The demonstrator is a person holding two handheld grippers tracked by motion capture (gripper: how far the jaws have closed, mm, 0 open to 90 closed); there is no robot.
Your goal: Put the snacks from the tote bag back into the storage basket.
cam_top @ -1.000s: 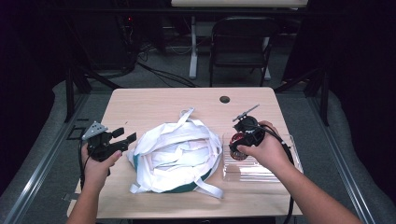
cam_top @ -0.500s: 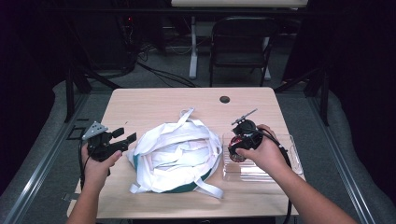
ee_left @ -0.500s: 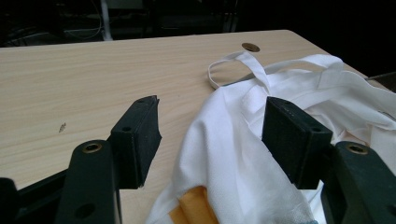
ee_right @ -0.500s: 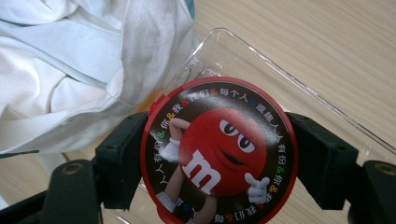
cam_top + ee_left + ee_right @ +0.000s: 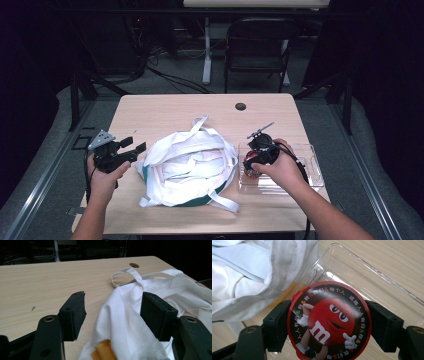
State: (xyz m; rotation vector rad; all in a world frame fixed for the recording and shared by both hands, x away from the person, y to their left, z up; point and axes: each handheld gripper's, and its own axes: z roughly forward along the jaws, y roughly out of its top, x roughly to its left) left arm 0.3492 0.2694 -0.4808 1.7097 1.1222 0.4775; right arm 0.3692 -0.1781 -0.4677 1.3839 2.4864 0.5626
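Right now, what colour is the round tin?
Red rim, black lid with a red candy character: the round tin, clearest in the right gripper view.

Right gripper slides in toward the bag

The right gripper (image 5: 253,161), clamped on the round red candy tin (image 5: 329,321), drifts down and left from where it was, now over the clear tray's (image 5: 312,152) left end, closer to the white bag (image 5: 187,167).

White "m" on red round tin lid (image 5: 329,327)
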